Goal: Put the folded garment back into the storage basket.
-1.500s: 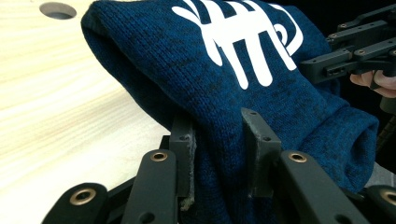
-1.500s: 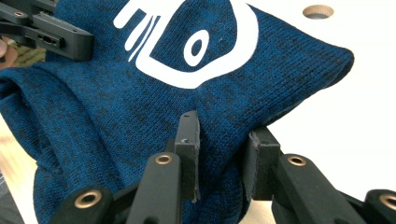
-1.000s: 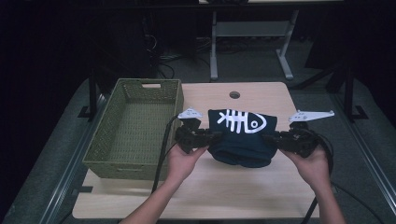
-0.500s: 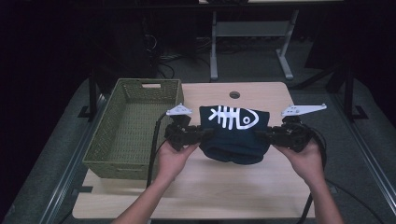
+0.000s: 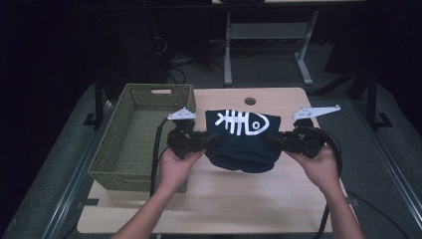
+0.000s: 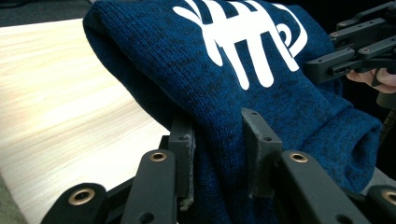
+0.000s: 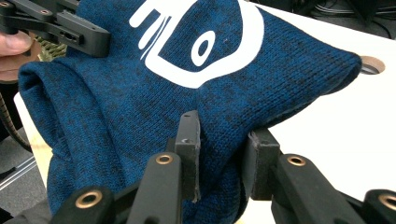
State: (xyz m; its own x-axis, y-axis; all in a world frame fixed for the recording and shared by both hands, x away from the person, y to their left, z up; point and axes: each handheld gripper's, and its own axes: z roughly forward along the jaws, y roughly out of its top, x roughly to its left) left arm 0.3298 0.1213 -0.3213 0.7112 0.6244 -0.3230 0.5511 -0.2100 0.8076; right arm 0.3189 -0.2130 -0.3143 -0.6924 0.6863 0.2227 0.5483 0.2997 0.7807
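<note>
A: What stays hidden here?

B: The folded navy knit sweater hangs in a bundle, so its sleeves, collar and underside cannot be made out; the visible face carries a white fish-skeleton print. In the high view the tips of both tools vanish into the cloth. The person's forearms are cut off by the bottom edge.

A: How do the tools stand?

B: The left tool pinches a thick fold at the sweater's left side, cloth packed between its pads. The right tool pinches the opposite side the same way. How deep the fabric runs past each pair of pads is hard to tell.

A: And where is the sweater?

B: Stretched between the two tools above the middle of the wooden desk, its lower edge sagging, just to the right of the green woven basket. Whether that edge brushes the desk cannot be told.

A: What differs from a second ago?

B: Hands and sweater have shifted a little leftward, towards the basket. The grip on both sides is unchanged.
</note>
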